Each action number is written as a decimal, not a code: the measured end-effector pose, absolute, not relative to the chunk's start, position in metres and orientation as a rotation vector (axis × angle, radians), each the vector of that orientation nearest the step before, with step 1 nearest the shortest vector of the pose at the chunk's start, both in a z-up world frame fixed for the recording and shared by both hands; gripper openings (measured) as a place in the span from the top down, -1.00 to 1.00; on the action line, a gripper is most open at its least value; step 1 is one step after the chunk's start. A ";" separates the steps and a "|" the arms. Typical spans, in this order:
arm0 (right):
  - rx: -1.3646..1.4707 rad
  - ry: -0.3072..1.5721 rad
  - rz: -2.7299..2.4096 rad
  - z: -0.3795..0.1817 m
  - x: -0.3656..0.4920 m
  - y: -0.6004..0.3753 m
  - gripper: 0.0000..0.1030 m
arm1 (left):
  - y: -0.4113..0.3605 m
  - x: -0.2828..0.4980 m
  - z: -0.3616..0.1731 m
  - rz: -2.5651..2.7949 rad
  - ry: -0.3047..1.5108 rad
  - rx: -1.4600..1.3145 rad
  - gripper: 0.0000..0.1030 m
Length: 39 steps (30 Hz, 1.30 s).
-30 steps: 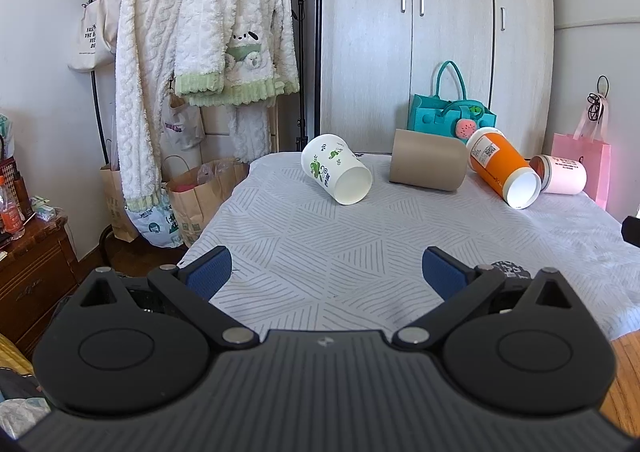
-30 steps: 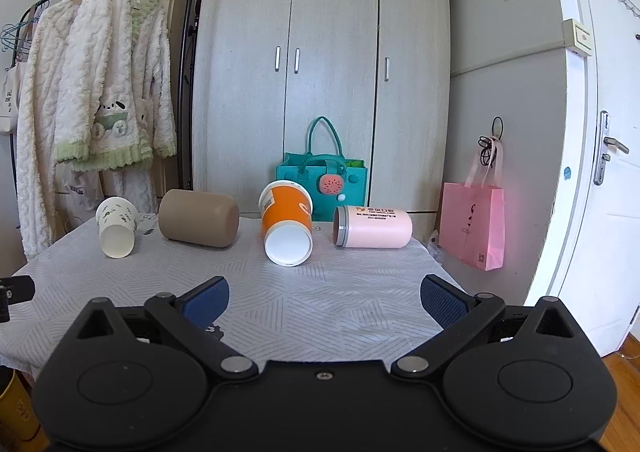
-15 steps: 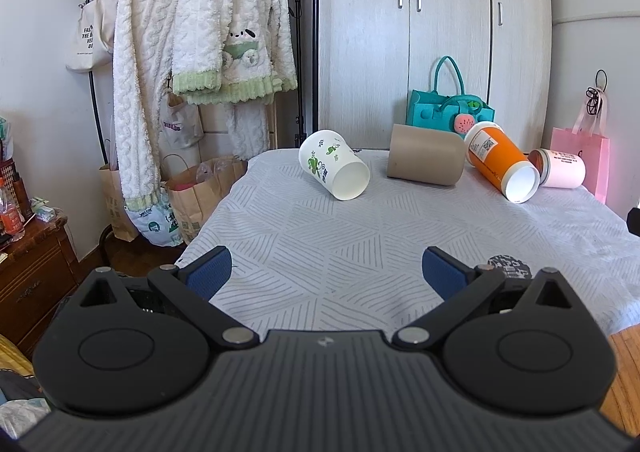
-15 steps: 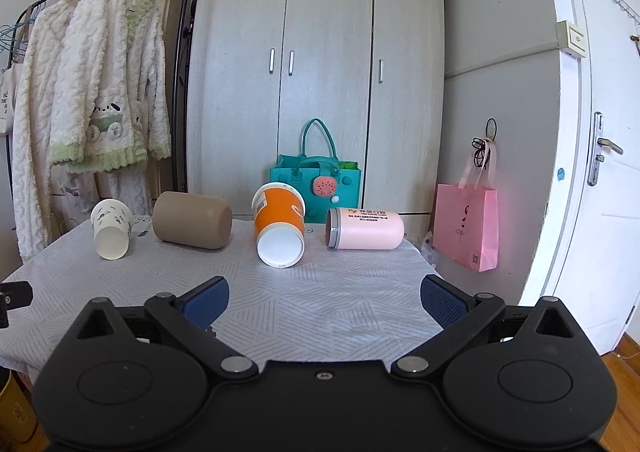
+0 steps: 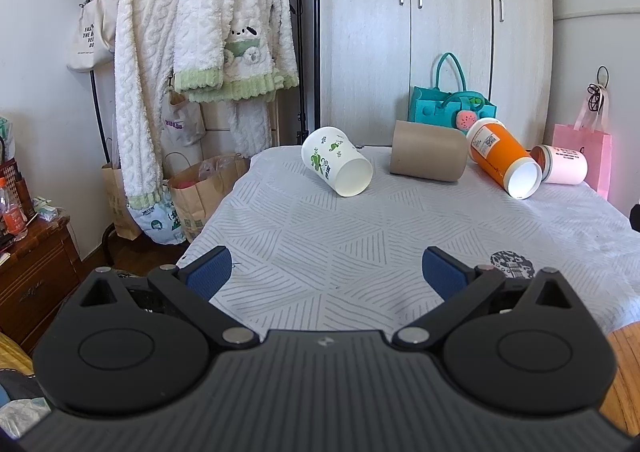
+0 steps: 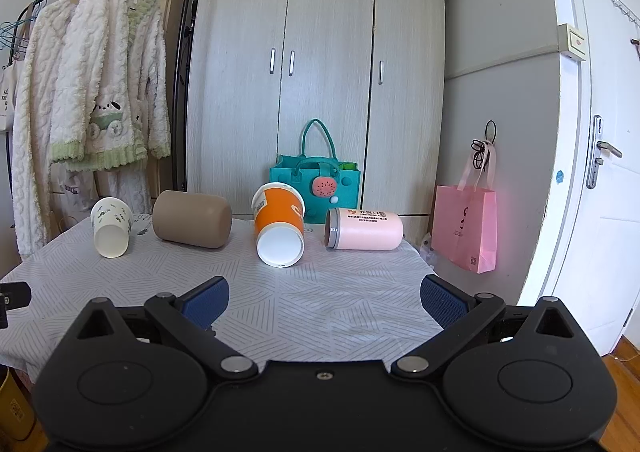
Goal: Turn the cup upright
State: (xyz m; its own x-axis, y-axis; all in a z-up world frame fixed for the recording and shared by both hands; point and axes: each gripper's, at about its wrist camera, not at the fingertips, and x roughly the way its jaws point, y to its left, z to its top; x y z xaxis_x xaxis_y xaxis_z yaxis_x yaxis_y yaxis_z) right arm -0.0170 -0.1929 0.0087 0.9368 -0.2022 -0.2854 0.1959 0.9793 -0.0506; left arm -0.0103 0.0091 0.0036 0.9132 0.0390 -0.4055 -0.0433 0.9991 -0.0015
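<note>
**Four cups down, both grippers waiting at the near edge**

Nothing is upright yet. Along the far edge of the table lie four cups on their sides: the white leaf-print cup toward the far left corner, the tan cup beside it, the orange cup with its open mouth facing this way, and the pink cup toward the far right corner. The left gripper hangs over the near edge, fingers spread wide and empty; the right gripper likewise, wide and holding nothing. This looks like the approach stage. Which cup goes first is hard to call, possibly the white one for the left side. The next move calls for reaching across, closing on a cup's wall, then rotating it mouth-up.
</note>
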 end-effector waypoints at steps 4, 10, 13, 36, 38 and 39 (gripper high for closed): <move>-0.023 0.294 -0.203 0.008 -0.017 -0.193 -1.00 | 0.009 -0.012 0.004 0.037 0.414 -0.007 -1.00; -0.024 0.294 -0.203 0.009 -0.017 -0.192 -1.00 | 0.007 -0.013 0.003 0.035 0.416 -0.004 -1.00; -0.024 0.295 -0.203 0.009 -0.017 -0.192 -1.00 | 0.007 -0.013 0.003 0.036 0.415 -0.004 -1.00; 0.077 0.391 0.081 0.012 0.016 -0.189 -1.00 | 0.029 0.004 0.027 0.003 0.466 0.046 -1.00; 0.166 0.392 0.202 0.018 0.026 -0.192 -1.00 | 0.035 0.012 0.034 0.020 0.458 0.042 -1.00; 0.202 0.388 0.246 0.020 0.031 -0.193 -1.00 | 0.039 0.017 0.037 0.027 0.453 0.043 -1.00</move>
State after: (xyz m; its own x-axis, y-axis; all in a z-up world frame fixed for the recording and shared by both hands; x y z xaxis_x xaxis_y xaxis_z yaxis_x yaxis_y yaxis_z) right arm 0.0312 -0.1926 0.0201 0.8966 0.2741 -0.3477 -0.1973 0.9504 0.2404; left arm 0.0173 0.0388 0.0372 0.8986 0.0353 -0.4374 -0.0163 0.9988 0.0471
